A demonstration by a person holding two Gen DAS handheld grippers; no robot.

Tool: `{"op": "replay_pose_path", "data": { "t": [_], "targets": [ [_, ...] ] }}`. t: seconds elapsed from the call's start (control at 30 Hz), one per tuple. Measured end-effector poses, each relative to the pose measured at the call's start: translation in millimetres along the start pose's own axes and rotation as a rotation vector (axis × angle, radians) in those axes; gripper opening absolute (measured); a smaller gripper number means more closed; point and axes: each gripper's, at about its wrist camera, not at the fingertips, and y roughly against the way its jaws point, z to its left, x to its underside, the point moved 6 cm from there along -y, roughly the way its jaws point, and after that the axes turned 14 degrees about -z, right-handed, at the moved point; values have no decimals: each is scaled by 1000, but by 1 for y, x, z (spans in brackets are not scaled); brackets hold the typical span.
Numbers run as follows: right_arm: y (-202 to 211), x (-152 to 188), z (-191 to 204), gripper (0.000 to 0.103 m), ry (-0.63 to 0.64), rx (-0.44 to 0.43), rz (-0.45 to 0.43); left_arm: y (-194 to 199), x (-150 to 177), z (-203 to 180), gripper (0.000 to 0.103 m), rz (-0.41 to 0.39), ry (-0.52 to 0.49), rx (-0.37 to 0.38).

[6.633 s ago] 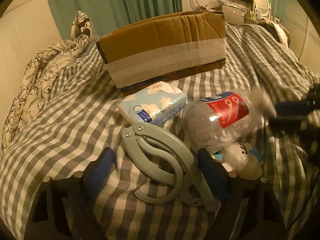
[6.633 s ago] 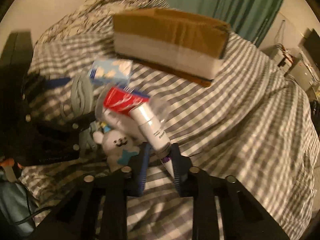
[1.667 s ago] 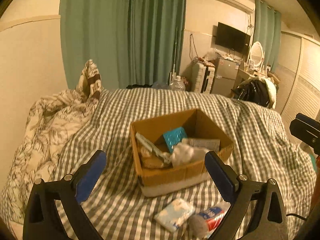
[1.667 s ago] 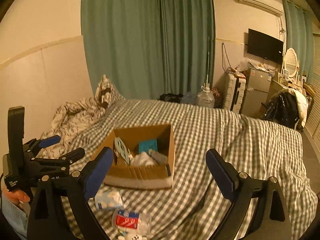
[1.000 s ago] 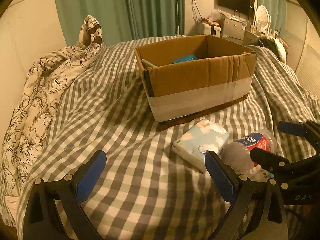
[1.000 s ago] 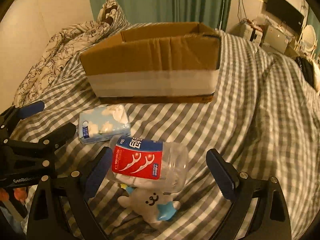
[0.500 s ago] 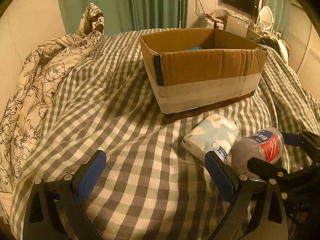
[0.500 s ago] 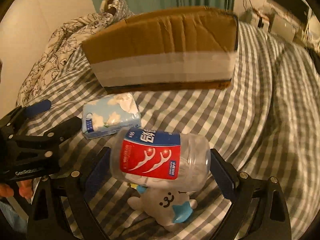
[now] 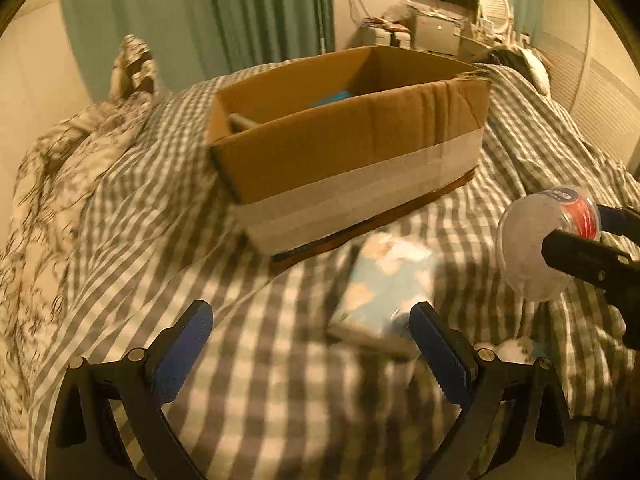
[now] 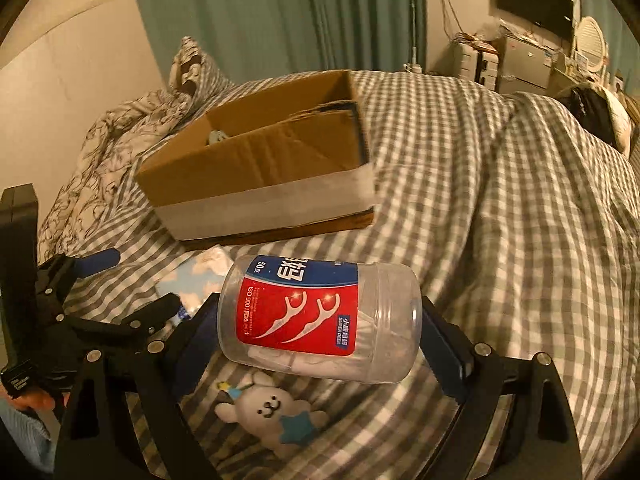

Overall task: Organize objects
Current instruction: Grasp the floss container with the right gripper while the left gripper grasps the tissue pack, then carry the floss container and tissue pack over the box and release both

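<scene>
The clear floss-pick jar (image 10: 320, 324) with the red label lies sideways, clamped end to end in the right gripper (image 10: 320, 328) and lifted off the checked bedspread (image 10: 500, 208). Just under it lies a small white plush bunny (image 10: 268, 404). To the left, a pale blue tissue pack (image 9: 384, 292) rests near the open cardboard box (image 9: 344, 156), farther back. The left gripper (image 9: 308, 344) hangs spread wide and empty beside the pack.
</scene>
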Motion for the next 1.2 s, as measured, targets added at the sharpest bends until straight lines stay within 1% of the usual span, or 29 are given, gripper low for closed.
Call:
{"op": "replay_pose_path", "data": {
  "t": [0.17, 0.27, 0.33, 0.37, 0.4, 0.43, 0.5, 0.63, 0.9, 1.07, 1.2],
  "targets": [
    [-1, -2, -8, 91, -11, 8, -1, -21, 0, -13, 101, 37, 5, 46],
    [-2, 0, -9, 91, -12, 11, 4, -31, 5, -23, 100, 67, -11, 77],
    [-3, 1, -11, 91, -11, 15, 7, -36, 9, -28, 91, 88, -17, 96],
    [-3, 2, -11, 91, -11, 18, 7, -37, 10, -30, 81, 97, -17, 107],
    [-2, 2, -11, 91, -9, 22, 5, -38, 12, -31, 74, 103, -18, 113],
    [-2, 1, -11, 91, -7, 25, 4, -38, 13, -32, 72, 103, -25, 110],
    [-1, 1, -11, 91, -4, 29, 1, -35, 12, -31, 63, 92, -23, 110],
    [3, -1, -10, 91, 6, 39, -9, -27, 11, -27, 61, 80, 2, 110],
    [20, -9, -5, 91, 10, 28, -43, 0, 6, -22, 60, 60, 23, 94],
    [34, -21, 3, 91, 34, 22, -79, 21, -9, -21, 60, 12, 40, 87],
    [45, -37, 12, 91, 68, 13, -119, 41, -30, -15, 60, -49, 51, 81]
  ]
}}
